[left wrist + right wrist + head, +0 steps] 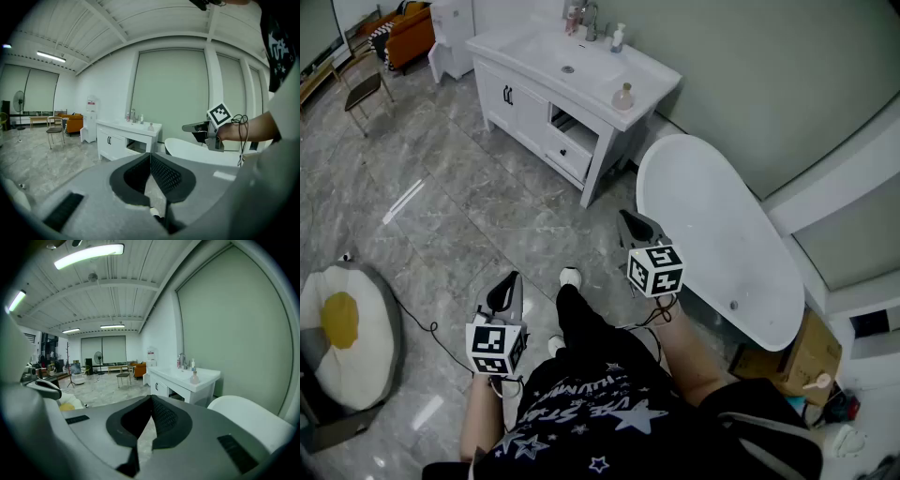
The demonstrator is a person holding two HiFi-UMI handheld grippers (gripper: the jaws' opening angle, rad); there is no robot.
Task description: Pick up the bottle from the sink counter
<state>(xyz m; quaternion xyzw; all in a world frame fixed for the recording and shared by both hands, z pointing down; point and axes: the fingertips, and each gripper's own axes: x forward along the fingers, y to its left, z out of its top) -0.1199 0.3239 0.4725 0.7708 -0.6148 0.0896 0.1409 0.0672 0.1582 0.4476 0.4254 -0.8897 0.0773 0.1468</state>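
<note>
A small round pinkish bottle [623,97] stands on the right front corner of the white sink counter [531,49], far ahead of me. It also shows in the right gripper view as the bottle [194,378] and in the left gripper view as the bottle [151,127]. A white pump bottle [618,37] and pink bottles [573,19] stand by the faucet. My left gripper [512,277] is shut and empty, low over the floor. My right gripper [626,217] is shut and empty too, beside the bathtub's near edge and pointing toward the counter.
A white bathtub [712,216] lies to the right of the vanity. An egg-shaped cushion [342,328] with a cable [431,330] lies at the left. A chair [364,91], an orange sofa [408,28] and a white cabinet [450,33] stand far left. A cardboard box [811,352] is at the right.
</note>
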